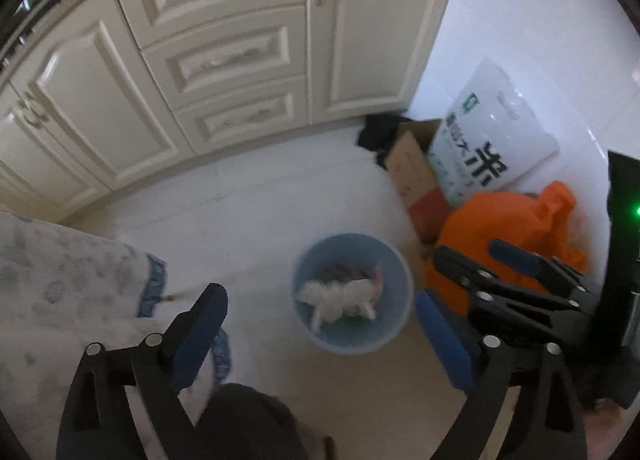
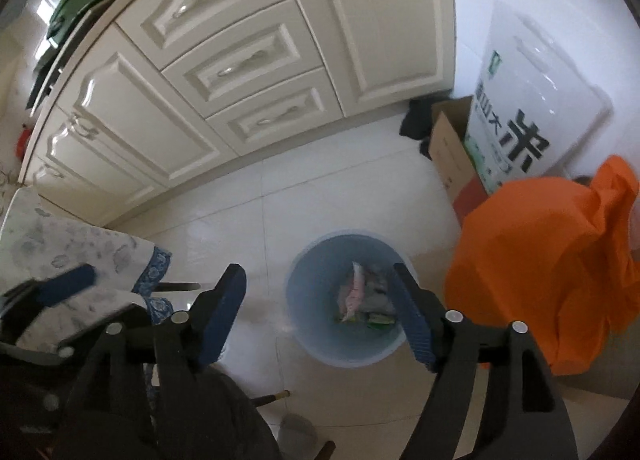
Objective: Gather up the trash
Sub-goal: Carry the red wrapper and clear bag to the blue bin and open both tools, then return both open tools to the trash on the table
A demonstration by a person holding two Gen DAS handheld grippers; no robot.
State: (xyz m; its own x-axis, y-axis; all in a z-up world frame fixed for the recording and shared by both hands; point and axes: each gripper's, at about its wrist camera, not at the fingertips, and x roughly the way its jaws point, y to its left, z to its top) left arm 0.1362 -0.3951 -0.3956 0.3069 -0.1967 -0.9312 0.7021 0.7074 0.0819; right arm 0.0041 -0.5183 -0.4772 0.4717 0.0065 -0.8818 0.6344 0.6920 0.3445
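A pale blue waste bin (image 1: 306, 276) stands on the white tiled floor. My left gripper (image 1: 320, 328) hangs above it, open, with nothing between its blue pads. A blurred white crumpled wad (image 1: 336, 298) shows in the bin's mouth; I cannot tell whether it is in the air or resting. From the right wrist, the bin (image 2: 304, 288) holds pink and green wrappers (image 2: 356, 296), and my right gripper (image 2: 320, 312) is open and empty over it. The right gripper (image 1: 468, 250) also appears at the right of the left wrist view. One of the left gripper's fingers (image 2: 66, 286) shows at the far left.
Cream cabinets (image 2: 248, 59) with drawers run along the back. Right of the bin are an orange bag (image 2: 552, 260), a cardboard box (image 2: 452, 155) and a large white sack (image 2: 532, 107). A patterned cloth (image 2: 80, 248) hangs at the left. A dark rounded shape (image 1: 248, 424) lies below.
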